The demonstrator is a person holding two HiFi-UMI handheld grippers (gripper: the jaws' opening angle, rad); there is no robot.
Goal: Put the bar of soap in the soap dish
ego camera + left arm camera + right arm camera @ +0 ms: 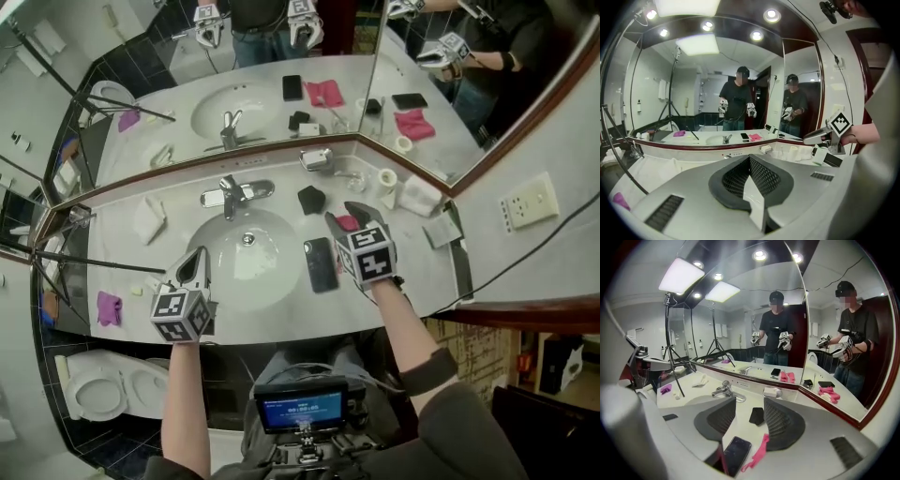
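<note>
- Lying on the counter [412, 253] before the soap dish [317, 159], the black block [755, 416] is probably the bar of soap.
- Right gripper [750, 400], released and empty, aims at it; approach straight, avoiding the phone [736, 453].
- Left gripper [750, 159] is clenched, empty.

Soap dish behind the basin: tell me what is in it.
A white block, likely the soap, lies in the chrome soap dish. It covers the dish's floor; anything beneath is hidden.
</note>
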